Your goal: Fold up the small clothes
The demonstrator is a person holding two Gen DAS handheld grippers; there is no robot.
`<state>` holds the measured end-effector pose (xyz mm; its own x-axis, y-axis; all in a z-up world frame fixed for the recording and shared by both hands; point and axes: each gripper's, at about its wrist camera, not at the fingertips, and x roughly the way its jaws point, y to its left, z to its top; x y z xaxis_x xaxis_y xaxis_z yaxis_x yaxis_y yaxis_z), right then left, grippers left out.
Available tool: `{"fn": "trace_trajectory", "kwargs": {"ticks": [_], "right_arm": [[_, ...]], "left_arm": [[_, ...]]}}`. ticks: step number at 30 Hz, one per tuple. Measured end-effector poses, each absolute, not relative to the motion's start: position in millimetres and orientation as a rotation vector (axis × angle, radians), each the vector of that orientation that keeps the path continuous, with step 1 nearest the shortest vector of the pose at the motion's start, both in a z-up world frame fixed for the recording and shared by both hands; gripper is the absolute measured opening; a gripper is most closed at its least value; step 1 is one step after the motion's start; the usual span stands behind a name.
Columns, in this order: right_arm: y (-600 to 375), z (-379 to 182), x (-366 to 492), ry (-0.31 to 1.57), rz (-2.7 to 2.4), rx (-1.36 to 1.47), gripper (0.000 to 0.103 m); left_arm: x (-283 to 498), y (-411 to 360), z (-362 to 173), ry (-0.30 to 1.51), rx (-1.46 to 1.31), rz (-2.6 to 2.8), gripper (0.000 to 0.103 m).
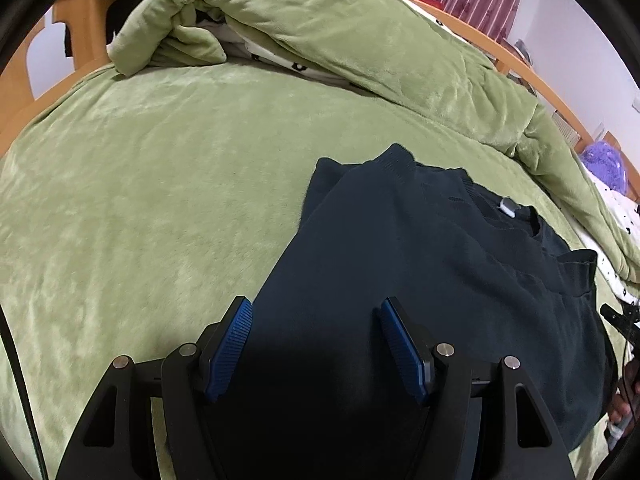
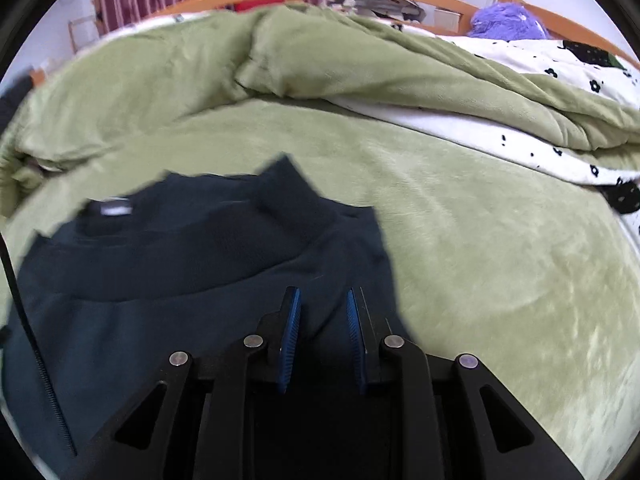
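1. Your left gripper (image 1: 316,308) is over the sweater (image 1: 420,280), its fingers spread wide with nothing between them.
2. Your right gripper (image 2: 322,300) has its fingers narrowly parted; whether they pinch cloth, I cannot tell.
3. The sweater lies partly folded on the bed (image 1: 140,184), lower right of the left view.

Bedroom: bed (image 1: 140,140), quilt (image 1: 320,20)
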<state>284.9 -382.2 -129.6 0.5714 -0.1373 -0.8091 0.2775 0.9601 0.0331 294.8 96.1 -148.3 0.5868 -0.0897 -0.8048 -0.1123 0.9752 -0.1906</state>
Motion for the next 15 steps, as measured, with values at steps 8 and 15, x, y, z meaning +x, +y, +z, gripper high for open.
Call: {"fn": "trace_trajectory", "kwargs": {"ticks": [8, 15], "right_arm": [[-280, -90, 238, 0.861, -0.034, 0.120, 0.051], [-184, -81, 208, 0.823, 0.101, 0.050, 0.060]], "left_arm": [[247, 105, -109, 0.885, -0.221, 0.055, 0.065], [200, 136, -76, 0.835, -0.084, 0.139, 0.071]]}}
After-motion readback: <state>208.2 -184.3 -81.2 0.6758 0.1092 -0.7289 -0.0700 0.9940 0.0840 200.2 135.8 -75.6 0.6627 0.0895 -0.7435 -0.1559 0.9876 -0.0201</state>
